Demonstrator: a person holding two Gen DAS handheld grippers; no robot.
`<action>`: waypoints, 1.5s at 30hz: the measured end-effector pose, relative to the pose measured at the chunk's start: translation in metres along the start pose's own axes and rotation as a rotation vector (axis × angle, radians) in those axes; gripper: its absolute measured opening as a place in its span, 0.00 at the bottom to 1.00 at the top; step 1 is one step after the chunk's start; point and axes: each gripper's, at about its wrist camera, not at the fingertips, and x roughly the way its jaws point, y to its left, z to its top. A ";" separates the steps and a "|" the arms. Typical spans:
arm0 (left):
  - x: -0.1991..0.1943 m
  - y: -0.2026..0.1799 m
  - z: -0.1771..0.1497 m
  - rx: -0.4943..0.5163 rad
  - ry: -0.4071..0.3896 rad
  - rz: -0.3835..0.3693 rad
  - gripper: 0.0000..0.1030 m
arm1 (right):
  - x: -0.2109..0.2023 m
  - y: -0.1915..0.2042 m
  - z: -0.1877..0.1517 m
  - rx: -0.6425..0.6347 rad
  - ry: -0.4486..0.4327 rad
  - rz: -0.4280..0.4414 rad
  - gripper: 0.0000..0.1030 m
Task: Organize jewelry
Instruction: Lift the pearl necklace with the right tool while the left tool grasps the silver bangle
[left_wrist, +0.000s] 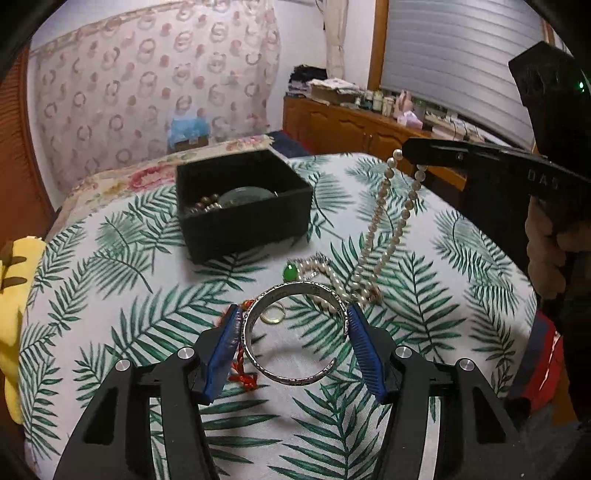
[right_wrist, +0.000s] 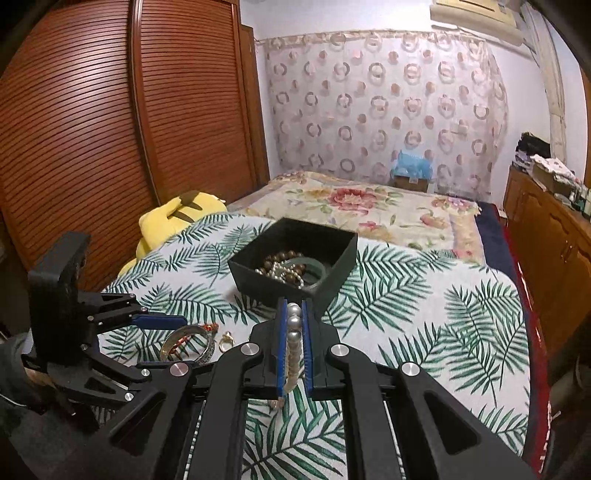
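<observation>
My left gripper (left_wrist: 293, 314) has its blue pads pressed on both sides of an open silver bangle (left_wrist: 295, 286), low over the leaf-print cloth (left_wrist: 110, 295). My right gripper (right_wrist: 294, 306) is shut on a pearl necklace (right_wrist: 294, 321). In the left wrist view the pearl necklace (left_wrist: 388, 221) hangs from the right gripper (left_wrist: 408, 153), its lower end still on the cloth. A black box (left_wrist: 243, 221) (right_wrist: 280, 291) stands beyond, holding beads and a green bangle. In the right wrist view the left gripper (right_wrist: 184, 341) grips the bangle (right_wrist: 205, 349) at lower left.
A green stone pendant (left_wrist: 290, 272) with small pearls, a gold ring (left_wrist: 272, 314) and a red cord (left_wrist: 243, 373) lie near the bangle. A yellow plush toy (right_wrist: 177, 218) sits at the left edge. A floral bedspread (right_wrist: 351, 206) lies behind, wooden cabinets (left_wrist: 351, 125) to the right.
</observation>
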 end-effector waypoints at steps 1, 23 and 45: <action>-0.002 0.001 0.002 -0.003 -0.005 0.000 0.54 | -0.001 0.001 0.003 -0.005 -0.005 0.000 0.09; 0.008 0.045 0.001 -0.071 0.011 0.073 0.54 | 0.009 0.000 0.010 0.000 0.001 0.005 0.09; 0.002 0.054 0.065 -0.046 -0.096 0.090 0.54 | -0.009 0.004 0.097 -0.064 -0.150 -0.006 0.09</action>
